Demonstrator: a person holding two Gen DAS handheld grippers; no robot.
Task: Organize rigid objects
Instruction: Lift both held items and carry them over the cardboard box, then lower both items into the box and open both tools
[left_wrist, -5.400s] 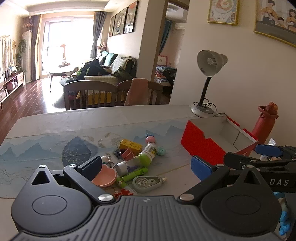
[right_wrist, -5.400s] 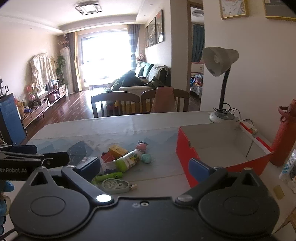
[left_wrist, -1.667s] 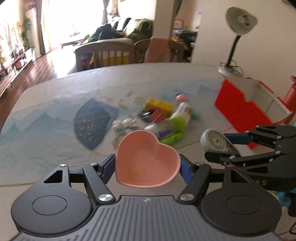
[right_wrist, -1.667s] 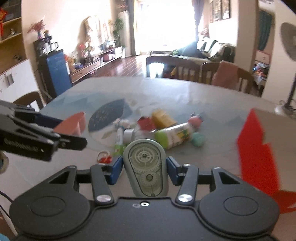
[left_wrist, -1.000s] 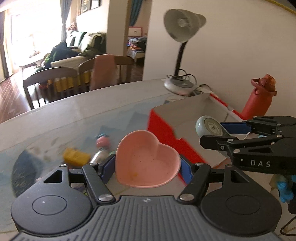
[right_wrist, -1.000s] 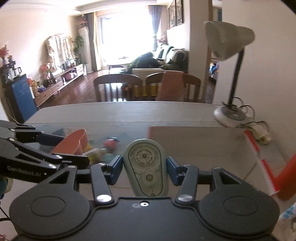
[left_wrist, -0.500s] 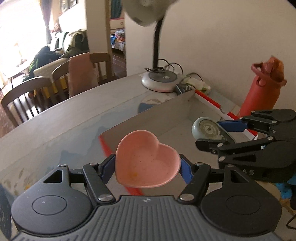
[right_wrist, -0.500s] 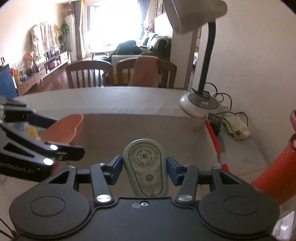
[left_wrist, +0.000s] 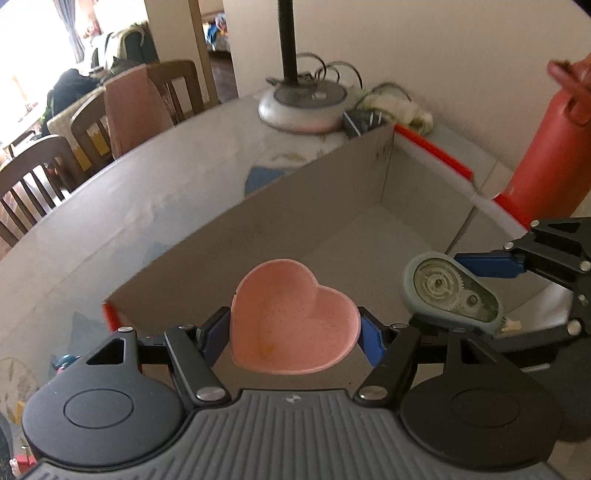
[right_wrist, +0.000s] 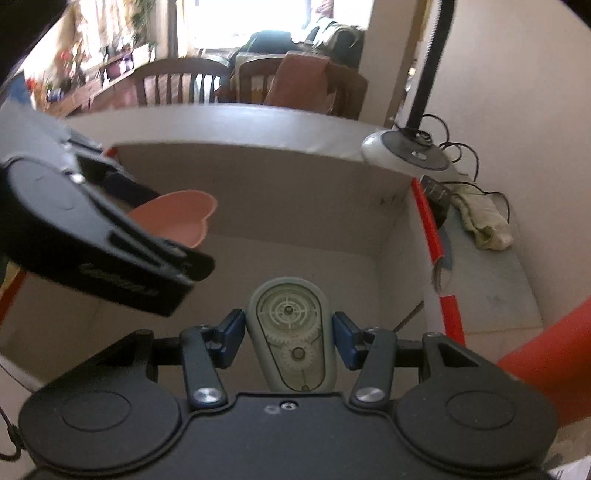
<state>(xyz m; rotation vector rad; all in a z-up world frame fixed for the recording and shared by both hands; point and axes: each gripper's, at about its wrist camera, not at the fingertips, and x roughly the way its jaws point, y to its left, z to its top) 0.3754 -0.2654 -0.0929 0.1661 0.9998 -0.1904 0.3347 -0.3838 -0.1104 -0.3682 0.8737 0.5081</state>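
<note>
My left gripper (left_wrist: 293, 332) is shut on a pink heart-shaped dish (left_wrist: 291, 314), held level above the inside of the red-edged cardboard box (left_wrist: 332, 192). My right gripper (right_wrist: 290, 338) is shut on a grey-green correction tape dispenser (right_wrist: 291, 336), also over the box's grey floor (right_wrist: 295, 254). In the left wrist view the dispenser (left_wrist: 450, 291) and the right gripper hang to the right of the dish. In the right wrist view the dish (right_wrist: 177, 218) and the left gripper's black body sit at the left.
A desk lamp base (left_wrist: 303, 103) with cables stands behind the box, beside a crumpled cloth (right_wrist: 484, 218). A red bottle (left_wrist: 546, 147) rises at the box's right side. Dining chairs (left_wrist: 44, 158) line the table's far edge.
Both grippers have moved right and down with their loads, from over the table and box edge to above the box's interior. The lamp base and box corner now loom closer.
</note>
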